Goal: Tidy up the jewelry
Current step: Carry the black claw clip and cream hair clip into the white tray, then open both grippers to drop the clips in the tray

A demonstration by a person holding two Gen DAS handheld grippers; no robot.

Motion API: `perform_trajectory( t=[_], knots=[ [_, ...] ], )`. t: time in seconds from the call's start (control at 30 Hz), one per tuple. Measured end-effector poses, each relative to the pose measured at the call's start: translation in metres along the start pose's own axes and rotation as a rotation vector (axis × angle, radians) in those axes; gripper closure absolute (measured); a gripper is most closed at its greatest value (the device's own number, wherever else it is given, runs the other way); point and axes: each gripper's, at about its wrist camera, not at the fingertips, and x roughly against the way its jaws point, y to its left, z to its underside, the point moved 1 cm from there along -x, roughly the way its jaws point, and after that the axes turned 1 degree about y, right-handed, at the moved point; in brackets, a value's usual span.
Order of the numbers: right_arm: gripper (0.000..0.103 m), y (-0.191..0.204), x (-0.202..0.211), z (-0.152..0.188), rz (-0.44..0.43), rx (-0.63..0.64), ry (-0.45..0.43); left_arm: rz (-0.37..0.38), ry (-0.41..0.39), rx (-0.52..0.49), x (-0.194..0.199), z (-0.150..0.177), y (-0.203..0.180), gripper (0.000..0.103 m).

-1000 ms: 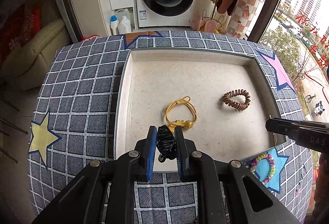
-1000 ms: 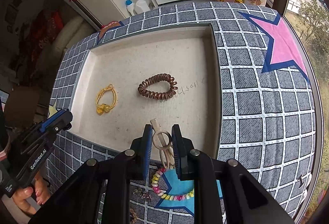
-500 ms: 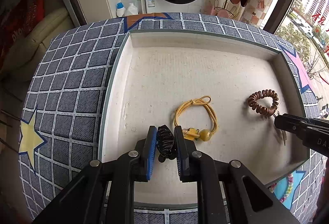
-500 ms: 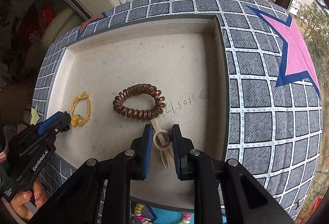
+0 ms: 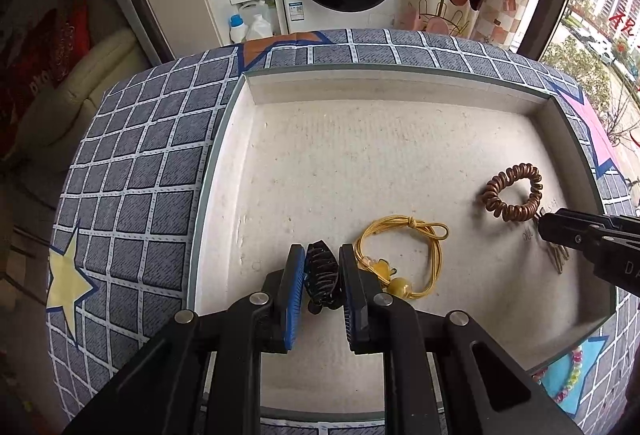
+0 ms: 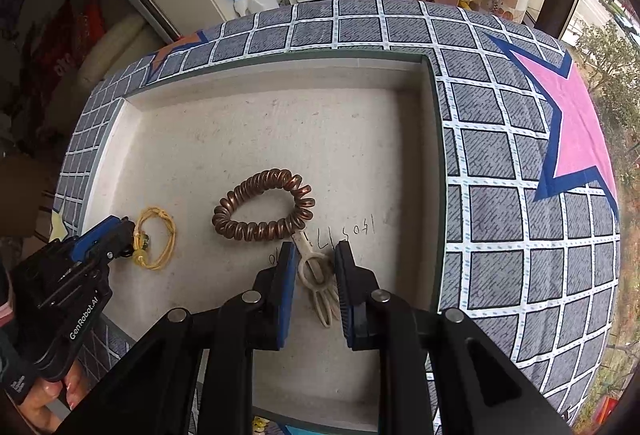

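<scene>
Both grippers hang low over the tray [image 5: 224,171], a shallow cream tray set on a bench [image 5: 132,195] covered in a grey checked cloth with stars. The left gripper [image 5: 320,271] is nearly closed, its pads pressed on a black claw clip [image 5: 321,281] near the tray's front left. Just right of that clip lies a yellow hair tie [image 5: 404,255], its bead touching the tray floor. The right gripper [image 6: 316,267] has just eased its jaws apart a little; a cream hair clip [image 6: 316,279] sits between the pads with gaps showing on both sides. The clip's tip reaches a brown spiral tie [image 6: 264,211] lying in the tray's middle. A beaded bracelet [image 5: 570,375] lies on the cloth outside the tray's front right corner.
</scene>
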Motion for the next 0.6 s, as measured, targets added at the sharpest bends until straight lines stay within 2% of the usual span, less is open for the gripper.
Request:
perform_trajectory(
  t=[0.13,0.27,0.3,0.33,0.37,0.43,0.53,0.6],
  knots=[
    [0.066,-0.002,0.001,0.0,-0.014,-0.011,0.001,0.008,-0.011,0.01,0.005,0.0,0.0,0.073],
    [0.064,-0.005,0.005,0.001,-0.039,-0.041,-0.01,0.009,-0.029,0.005,0.014,0.0,0.0,0.071],
    [0.063,-0.005,0.007,0.002,-0.048,-0.052,-0.015,0.011,-0.033,0.006,0.018,0.0,0.0,0.049],
    [0.06,-0.006,0.01,0.002,-0.061,-0.063,-0.02,0.011,-0.044,0.012,0.022,0.0,0.001,0.01],
    [0.057,-0.006,0.012,0.002,-0.073,-0.073,-0.026,0.006,-0.072,0.024,0.029,0.001,0.003,0.0],
    [0.054,-0.006,0.019,0.002,-0.09,-0.088,-0.041,0.006,-0.116,0.026,0.042,0.001,0.004,0.0],
    [0.054,-0.003,0.028,0.002,-0.108,-0.099,-0.059,0.01,-0.111,0.016,0.051,0.003,0.004,0.0],
    [0.049,-0.001,0.036,0.004,-0.12,-0.106,-0.071,0.008,-0.12,0.012,0.06,0.007,0.006,0.0]
  ],
)
